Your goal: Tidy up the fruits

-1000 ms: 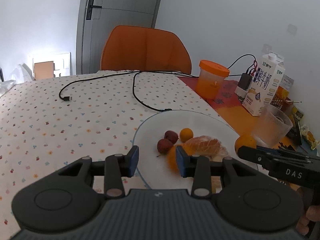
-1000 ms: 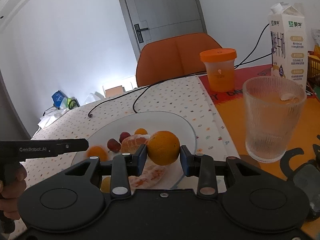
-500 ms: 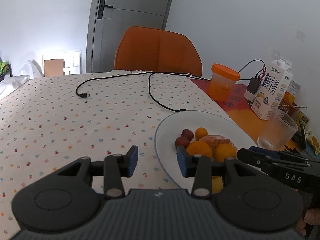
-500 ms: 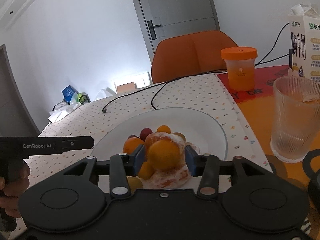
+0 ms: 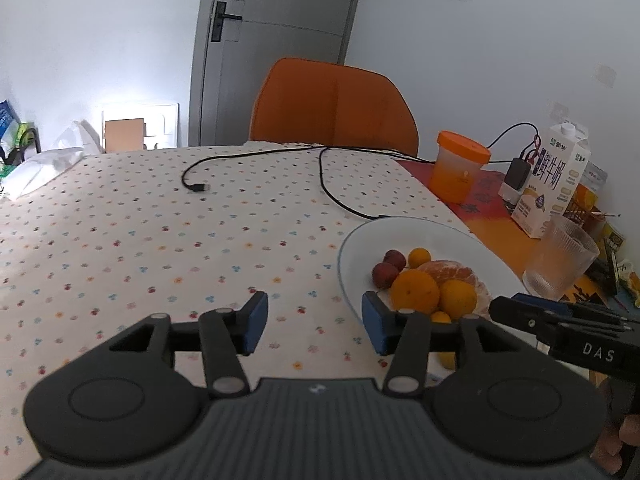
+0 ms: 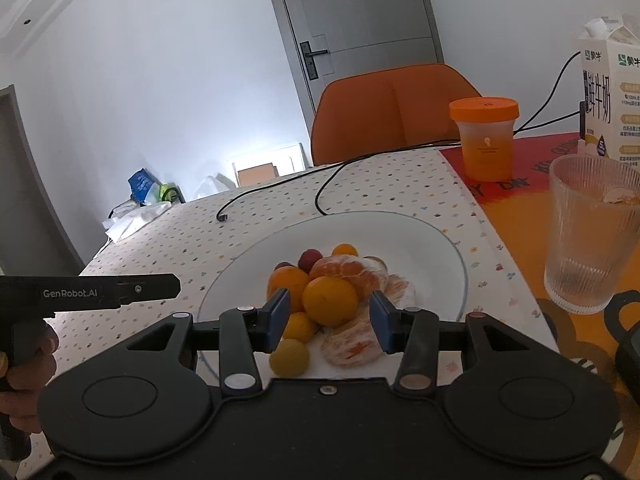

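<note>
A white plate [image 6: 420, 240] [image 5: 420, 232] on the dotted tablecloth holds a pile of fruit: a peeled mandarin [image 6: 352, 270], two oranges, small red fruits [image 6: 310, 258] and small yellow ones [image 6: 289, 357]. My right gripper [image 6: 330, 316] is open over the plate's near side. One orange [image 6: 330, 300] [image 5: 458, 300] rests on the pile between its pads, with gaps on both sides. The other orange [image 5: 414, 291] lies beside it. My left gripper [image 5: 314, 322] is open and empty over the tablecloth, just left of the plate.
A ribbed glass [image 6: 592, 232] stands right of the plate on an orange mat. Behind it are an orange-lidded cup [image 6: 484, 140] and a milk carton [image 6: 608, 92]. A black cable [image 5: 320, 176] lies across the table. An orange chair [image 5: 332, 108] stands at the far side.
My right gripper brought the orange over the plate, set it on the fruit pile and opened. My left gripper drew back to the left, off the plate, and opened wider.
</note>
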Demonstrator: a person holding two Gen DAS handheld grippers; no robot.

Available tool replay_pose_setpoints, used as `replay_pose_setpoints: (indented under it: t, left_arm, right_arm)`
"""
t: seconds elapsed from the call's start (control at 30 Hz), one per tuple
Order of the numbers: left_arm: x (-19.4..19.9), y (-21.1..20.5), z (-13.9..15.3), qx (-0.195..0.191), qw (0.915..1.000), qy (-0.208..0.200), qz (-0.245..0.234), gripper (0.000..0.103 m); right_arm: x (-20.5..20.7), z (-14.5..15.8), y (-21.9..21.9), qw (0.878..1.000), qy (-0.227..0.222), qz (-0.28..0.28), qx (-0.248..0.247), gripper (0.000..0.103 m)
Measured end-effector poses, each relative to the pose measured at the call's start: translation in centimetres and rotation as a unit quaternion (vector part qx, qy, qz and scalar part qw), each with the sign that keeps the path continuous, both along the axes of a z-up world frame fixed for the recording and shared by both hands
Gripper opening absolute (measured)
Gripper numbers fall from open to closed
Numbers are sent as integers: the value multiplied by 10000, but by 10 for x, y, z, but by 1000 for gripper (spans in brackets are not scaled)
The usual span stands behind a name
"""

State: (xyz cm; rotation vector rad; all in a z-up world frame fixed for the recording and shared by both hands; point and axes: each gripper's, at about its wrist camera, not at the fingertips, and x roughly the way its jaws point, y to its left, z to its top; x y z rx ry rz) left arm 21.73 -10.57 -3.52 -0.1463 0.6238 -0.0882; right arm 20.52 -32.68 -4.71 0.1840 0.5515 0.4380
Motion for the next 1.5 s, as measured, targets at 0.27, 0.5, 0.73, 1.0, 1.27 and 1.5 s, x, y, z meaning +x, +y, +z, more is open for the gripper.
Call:
replay_pose_setpoints:
  t: [0.27,0.5,0.73,1.0,1.27,1.5]
  left_arm:
    - [-24,16,3,76,9996,-60,260,68]
    - [-47,28,4,185,9986,-97,477,83]
    - [-68,38,3,187,9978,-31,638,98]
    - [-91,42,7,296,9964,-11,789,101]
    - [-119,50,20,389,9947,-168,933,101]
    - [-138,57,30,439,9931,-276,1049,103]
  right_arm:
    - [-15,5,12,9999,-64,119,75,57]
    - [-30,10,23,9994,-164,251,148,80]
    - [-43,11,32,9989,-219,380,159,96]
    - [-62,14,36,9983,-238,515,164,103]
    - [-83,21,44,9973,-273,665,122,103]
    - [-99,32,52,9968,-316,732,90,103]
